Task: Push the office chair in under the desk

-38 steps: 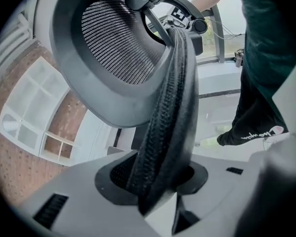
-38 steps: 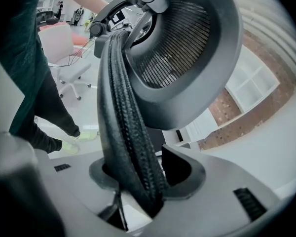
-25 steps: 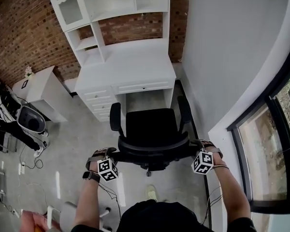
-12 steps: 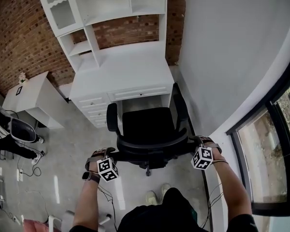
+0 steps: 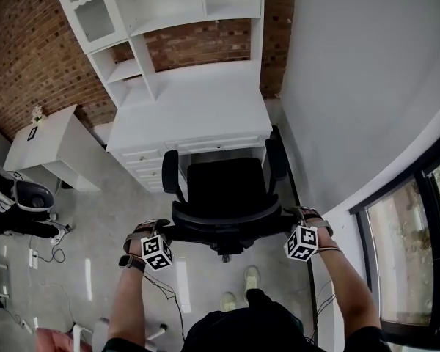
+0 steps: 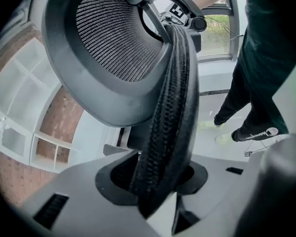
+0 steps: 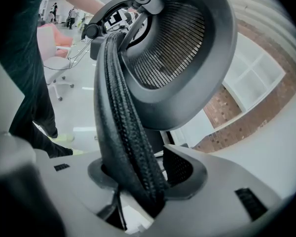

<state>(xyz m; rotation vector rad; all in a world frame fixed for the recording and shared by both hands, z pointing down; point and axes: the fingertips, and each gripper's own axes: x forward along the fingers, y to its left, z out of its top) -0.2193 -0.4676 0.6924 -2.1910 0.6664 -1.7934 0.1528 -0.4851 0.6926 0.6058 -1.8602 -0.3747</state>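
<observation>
The chair (image 5: 226,189) is clamped at both sides of its backrest (image 6: 170,107). The left gripper (image 6: 160,191) has its jaws clenched on the padded mesh rim at the side nearer the desk's drawers (image 5: 143,160). The right gripper (image 7: 138,181) has its jaws closed the same way on the opposite rim, at the desk's wall end. Neither pair shows any gap beside the rim, so both grips look firm. Holding the two edges at about the same height looks deliberate: a chair that can roll and swivel would likely turn under a one-sided shove, while two matched grips let it be driven straight. Both grips are on the side of the backrest away from the desk (image 5: 191,108), so the push goes toward the desk. The chair faces the desk squarely and lines up with the kneehole (image 5: 220,151) beside the drawers. The seat's (image 5: 226,182) front edge sits about at the desk's front, and the tips of the armrests (image 5: 171,171) are close to that same line. Most of the seat lies outside the desk, so the push looks partly done. The armrests appear to fit the opening only narrowly, which would explain the centred alignment. Whether they clear the desk's underside cannot be told from above.
</observation>
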